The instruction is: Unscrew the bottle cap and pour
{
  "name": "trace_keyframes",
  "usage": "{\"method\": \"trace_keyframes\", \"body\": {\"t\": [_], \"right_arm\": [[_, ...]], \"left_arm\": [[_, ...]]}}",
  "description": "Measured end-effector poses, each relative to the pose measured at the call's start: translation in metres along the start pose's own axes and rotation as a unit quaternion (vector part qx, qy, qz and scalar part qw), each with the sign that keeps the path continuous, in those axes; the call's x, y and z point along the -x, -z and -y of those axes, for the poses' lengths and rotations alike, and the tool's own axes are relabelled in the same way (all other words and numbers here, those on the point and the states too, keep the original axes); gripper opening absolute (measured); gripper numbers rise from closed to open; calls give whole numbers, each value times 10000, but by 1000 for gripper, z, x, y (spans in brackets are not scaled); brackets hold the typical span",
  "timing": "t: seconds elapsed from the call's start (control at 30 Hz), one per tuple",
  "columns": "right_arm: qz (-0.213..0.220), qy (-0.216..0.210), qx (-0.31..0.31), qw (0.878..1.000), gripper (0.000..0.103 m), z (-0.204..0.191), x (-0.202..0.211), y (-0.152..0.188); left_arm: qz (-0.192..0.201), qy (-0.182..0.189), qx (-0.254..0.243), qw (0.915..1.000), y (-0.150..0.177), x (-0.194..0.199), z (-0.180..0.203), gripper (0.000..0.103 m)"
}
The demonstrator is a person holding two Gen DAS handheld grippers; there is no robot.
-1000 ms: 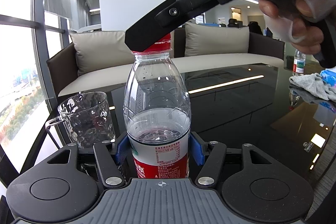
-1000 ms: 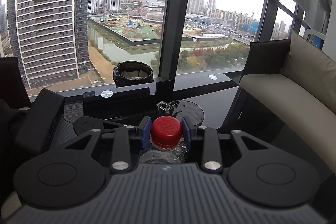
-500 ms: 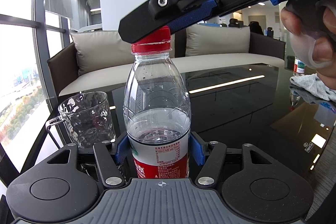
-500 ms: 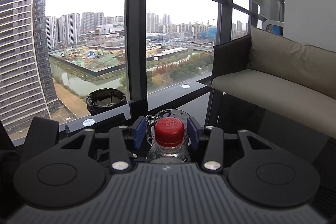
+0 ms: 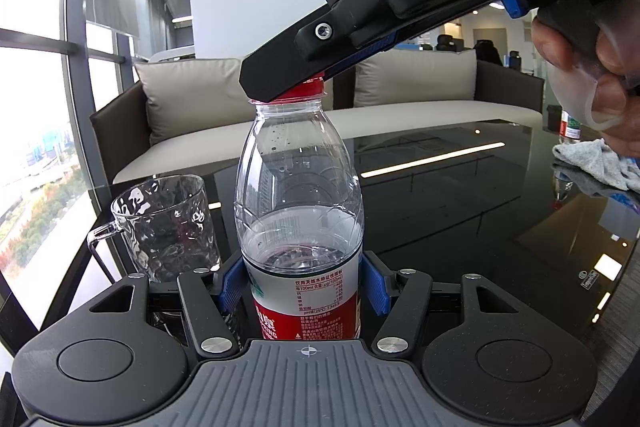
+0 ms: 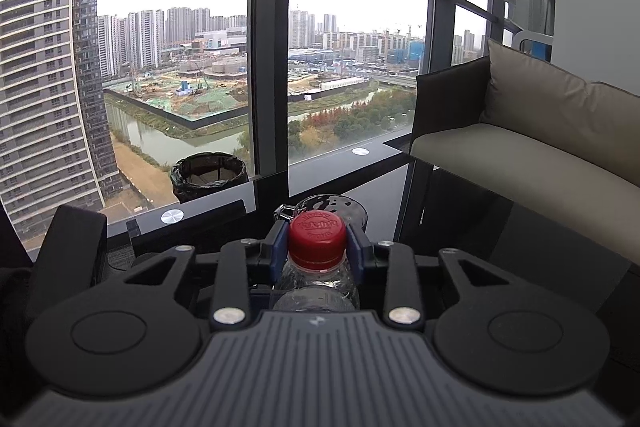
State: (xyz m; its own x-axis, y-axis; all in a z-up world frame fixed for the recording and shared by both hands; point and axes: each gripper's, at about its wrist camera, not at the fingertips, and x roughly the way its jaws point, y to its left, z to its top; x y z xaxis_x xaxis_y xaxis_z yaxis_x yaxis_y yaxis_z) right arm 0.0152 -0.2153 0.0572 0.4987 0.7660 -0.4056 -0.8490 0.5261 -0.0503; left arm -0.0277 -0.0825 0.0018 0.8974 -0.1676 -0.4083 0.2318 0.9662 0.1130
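Upright, the part-filled bottle (image 5: 298, 211) sits clamped in left tongs (image 5: 302, 287); right tongs (image 6: 317, 247) pinch its cap (image 6: 317, 239).

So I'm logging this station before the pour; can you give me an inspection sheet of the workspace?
Surface: glossy black table, reflecting ceiling lights.
Job's things: water bottle upright, partly full; red cap on; empty glass mug beside it, toward the window.
Clutter: grey cloth and a second bottle at the far edge.
Grippers: left gripper shut on the bottle's labelled body; right gripper shut on the cap.
Cables: nothing seen.
Surroundings: beige sofa, windows over a city, lined bin by the glass.
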Motion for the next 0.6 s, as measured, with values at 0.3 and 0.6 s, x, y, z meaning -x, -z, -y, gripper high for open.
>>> {"method": "trace_keyframes", "body": {"t": [0.3,0.6], "right_arm": [[-639,-882,539,9926,33,25,-3,-19],[-188,-254,-30,9995,33,8,1,-11]], "left_arm": [[15,8,-37,10000,0,-3,-4,56],[7,22,-14,10000,2,-1,-4,56]]}}
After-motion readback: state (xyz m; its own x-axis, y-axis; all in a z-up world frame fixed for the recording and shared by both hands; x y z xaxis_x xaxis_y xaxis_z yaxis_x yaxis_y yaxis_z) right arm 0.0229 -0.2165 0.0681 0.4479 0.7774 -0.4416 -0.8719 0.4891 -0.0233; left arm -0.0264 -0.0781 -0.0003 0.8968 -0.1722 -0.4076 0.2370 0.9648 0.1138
